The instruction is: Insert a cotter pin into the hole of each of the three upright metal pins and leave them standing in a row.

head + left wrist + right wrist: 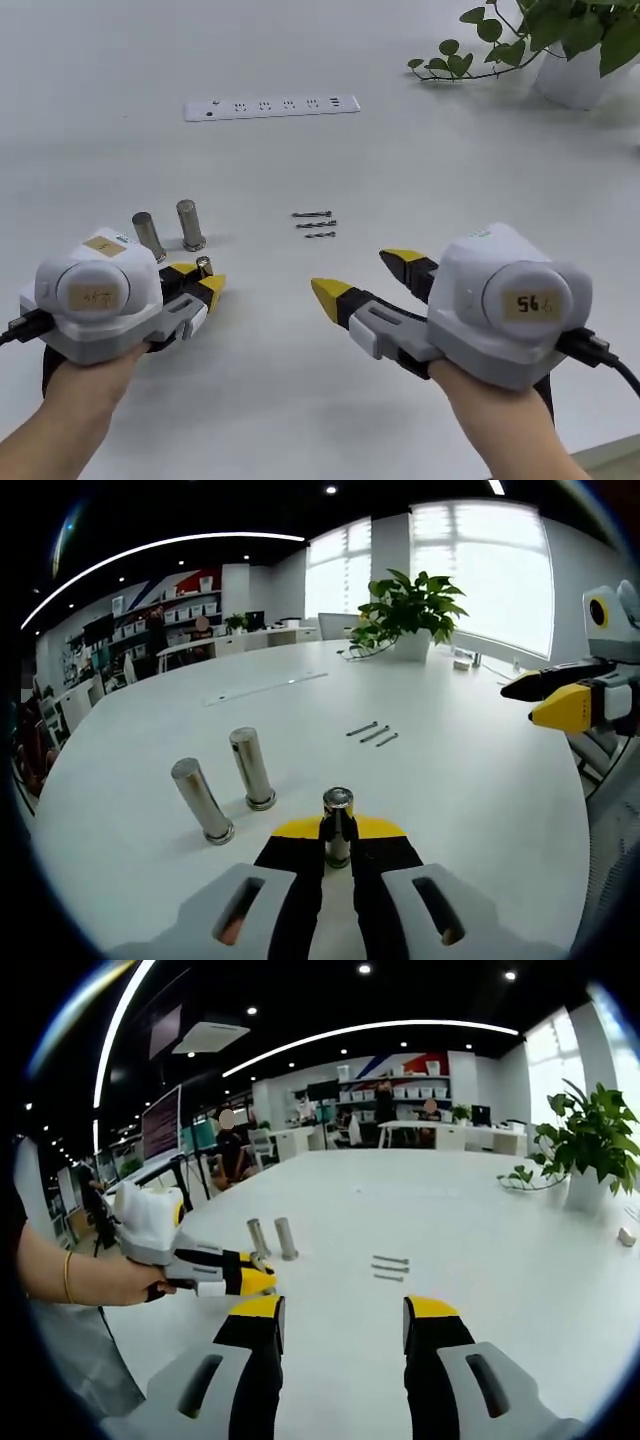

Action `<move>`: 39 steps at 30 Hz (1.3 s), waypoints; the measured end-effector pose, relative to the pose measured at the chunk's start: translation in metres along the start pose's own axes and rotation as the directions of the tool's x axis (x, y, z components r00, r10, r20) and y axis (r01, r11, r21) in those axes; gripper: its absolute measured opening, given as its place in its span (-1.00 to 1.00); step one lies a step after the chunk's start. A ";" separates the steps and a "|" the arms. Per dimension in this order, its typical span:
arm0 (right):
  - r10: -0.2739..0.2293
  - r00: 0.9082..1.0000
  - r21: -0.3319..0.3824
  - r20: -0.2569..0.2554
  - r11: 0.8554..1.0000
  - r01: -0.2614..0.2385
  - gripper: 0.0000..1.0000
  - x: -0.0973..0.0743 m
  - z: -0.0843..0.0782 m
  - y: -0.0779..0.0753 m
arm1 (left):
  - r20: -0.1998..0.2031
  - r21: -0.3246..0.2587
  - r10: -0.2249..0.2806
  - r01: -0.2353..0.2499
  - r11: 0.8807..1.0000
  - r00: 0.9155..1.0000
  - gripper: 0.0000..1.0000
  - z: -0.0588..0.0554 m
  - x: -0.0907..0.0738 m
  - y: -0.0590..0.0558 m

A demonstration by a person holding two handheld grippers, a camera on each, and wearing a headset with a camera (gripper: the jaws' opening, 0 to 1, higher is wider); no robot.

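Jaws of the left gripper point(338, 836) pinch one smooth cylindrical metal pin point(338, 802), upright on the white table point(480, 780) beside two more metal pins point(252, 768). Right gripper point(345, 1312) spread, empty. Three slender cotter pins point(314, 224) lie near.

Two grey metal pins are seen standing upright on the table point(300, 380), each on a wider round foot: the first metal pin point(148, 235) and, just beside it, the second metal pin point(190, 224), near each other but not touching. The third metal pin point(338, 820) is held upright between the yellow tips of the left gripper point(203, 280), near the other two. Three thin cotter pins point(316, 224) are laid flat and parallel, close together, well apart from the metal pins.
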State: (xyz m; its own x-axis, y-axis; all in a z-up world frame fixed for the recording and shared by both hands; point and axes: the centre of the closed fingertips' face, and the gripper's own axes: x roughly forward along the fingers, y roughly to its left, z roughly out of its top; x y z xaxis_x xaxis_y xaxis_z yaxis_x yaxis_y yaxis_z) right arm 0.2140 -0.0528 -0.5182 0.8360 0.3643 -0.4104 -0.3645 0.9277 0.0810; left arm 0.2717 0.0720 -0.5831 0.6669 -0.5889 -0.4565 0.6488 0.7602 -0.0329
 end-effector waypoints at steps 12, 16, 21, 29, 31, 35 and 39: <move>-0.002 1.000 0.017 -0.016 1.000 0.002 -0.15 0.001 -0.006 0.000 | 0.004 -0.008 -0.017 0.018 1.000 1.000 -0.86 0.002 0.000 0.000; -0.002 1.000 0.022 -0.019 1.000 0.002 -0.15 0.002 -0.006 -0.001 | 0.010 -0.012 -0.020 0.020 1.000 1.000 -0.74 0.004 0.001 0.000; 0.003 1.000 0.014 -0.030 1.000 -0.003 -0.17 0.004 -0.005 -0.003 | 0.009 -0.019 -0.023 0.023 1.000 1.000 -0.62 0.006 0.000 -0.001; 0.061 0.996 -0.050 -0.058 0.997 -0.064 -0.24 0.011 0.006 -0.008 | -0.002 -0.038 -0.016 0.016 0.999 1.000 -0.36 0.006 -0.011 -0.002; 0.099 0.992 -0.045 -0.075 0.994 -0.103 -0.26 0.015 0.008 -0.008 | -0.003 -0.039 -0.014 0.014 0.999 1.000 -0.30 0.007 -0.016 -0.001; 0.149 0.982 -0.077 -0.117 0.984 -0.159 -0.26 0.023 0.010 -0.012 | -0.003 -0.053 -0.008 0.008 0.999 1.000 -0.15 0.007 -0.024 0.002; 0.177 0.975 -0.106 -0.137 0.976 -0.192 -0.27 0.030 0.010 -0.017 | -0.005 -0.061 0.015 -0.015 0.998 1.000 -0.01 0.008 -0.034 0.004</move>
State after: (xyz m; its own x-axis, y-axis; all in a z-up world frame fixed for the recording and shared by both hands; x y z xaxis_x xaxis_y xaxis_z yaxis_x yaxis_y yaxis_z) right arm 0.2491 -0.0564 -0.5226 0.6942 0.5079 -0.5100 -0.5597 0.8264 0.0612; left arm 0.2550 0.0931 -0.5608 0.6746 -0.5764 -0.4612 0.6153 0.7842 -0.0801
